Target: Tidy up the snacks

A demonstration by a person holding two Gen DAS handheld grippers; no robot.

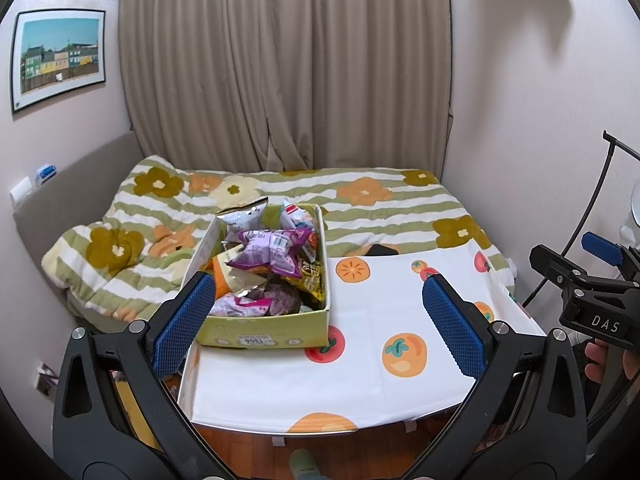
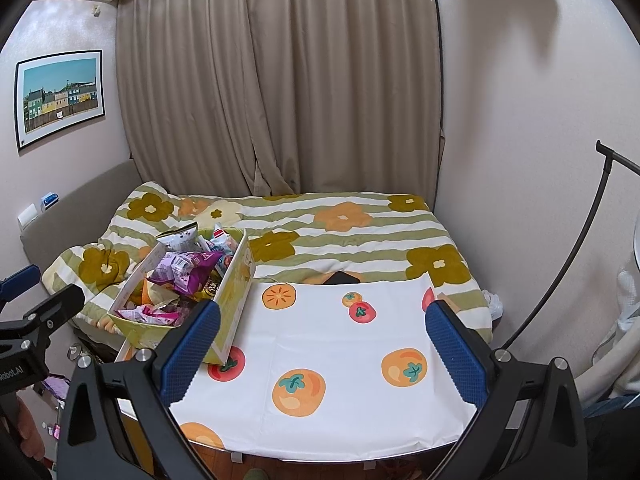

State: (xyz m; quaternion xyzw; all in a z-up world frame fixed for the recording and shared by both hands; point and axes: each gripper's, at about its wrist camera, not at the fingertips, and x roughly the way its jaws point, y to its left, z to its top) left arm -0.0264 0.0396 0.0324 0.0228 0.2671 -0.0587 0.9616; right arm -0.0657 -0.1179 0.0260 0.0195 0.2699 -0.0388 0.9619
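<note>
A yellow-green cardboard box (image 1: 264,330) (image 2: 236,300) stands at the left of a table with a white fruit-print cloth (image 1: 392,312) (image 2: 328,344). It is heaped with snack packets, a purple packet (image 1: 272,254) (image 2: 184,270) on top. My left gripper (image 1: 320,320) is open above the table's near edge, its left pad beside the box's front left corner, holding nothing. My right gripper (image 2: 324,348) is open too, over the cloth to the right of the box, empty. The right gripper's body (image 1: 588,296) shows at the far right of the left wrist view.
Behind the table lies a bed with a striped flower quilt (image 1: 360,204) (image 2: 352,232). A dark flat object (image 1: 380,251) (image 2: 340,279) rests at the table's far edge. Beige curtains hang behind. A black stand (image 2: 576,256) leans at the right. Wooden floor and a socked foot (image 1: 304,464) lie below.
</note>
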